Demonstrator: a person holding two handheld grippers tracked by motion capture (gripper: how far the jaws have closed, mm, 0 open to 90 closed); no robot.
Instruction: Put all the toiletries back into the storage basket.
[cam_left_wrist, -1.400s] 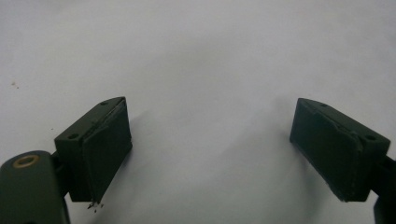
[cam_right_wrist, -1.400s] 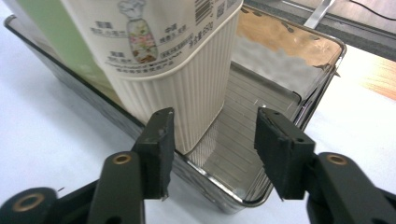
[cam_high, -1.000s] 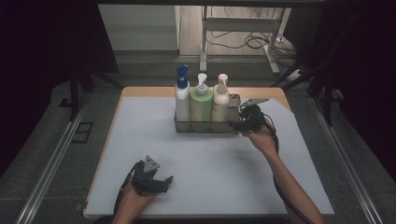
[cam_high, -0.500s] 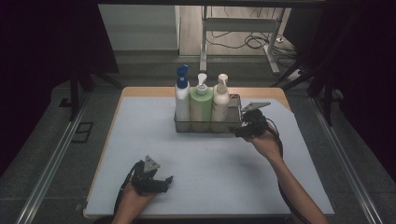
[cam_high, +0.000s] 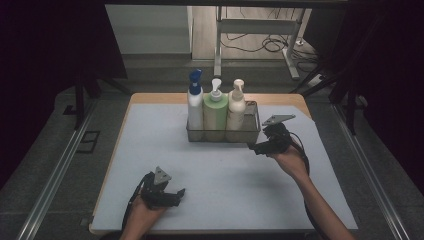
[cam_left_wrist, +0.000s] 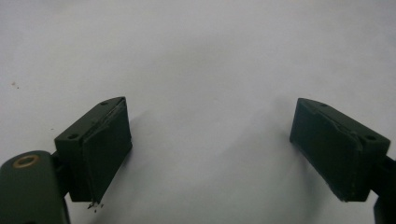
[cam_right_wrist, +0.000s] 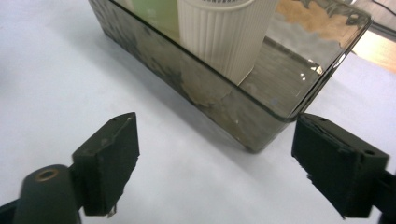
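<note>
High view: a smoked tray (cam_high: 223, 134) stands at the far middle of the bench (cam_high: 150, 150), its long axis running left to right across it. Three pump bottles stand upright in it in a row: a blue-capped bottle (cam_high: 194, 102) at the left, a green bottle (cam_high: 215, 111) in the middle, a cream bottle (cam_high: 236, 107) at the right, with the tray's right end bare. The right gripper (cam_high: 257, 148) hangs just off the tray's near right corner, pointing left. The left gripper (cam_high: 176, 194) rests near the front edge, well apart from the tray, pointing right.

Left gripper view: its jaws stand wide apart over bare white bench, nothing between them.

Right gripper view: the tray's near right corner (cam_right_wrist: 261, 135) lies just beyond the jaws, which have just been opening and stand apart with nothing between them. This view shows the cream bottle's ribbed base (cam_right_wrist: 219, 32) and the bare ridged floor beside it.
</note>
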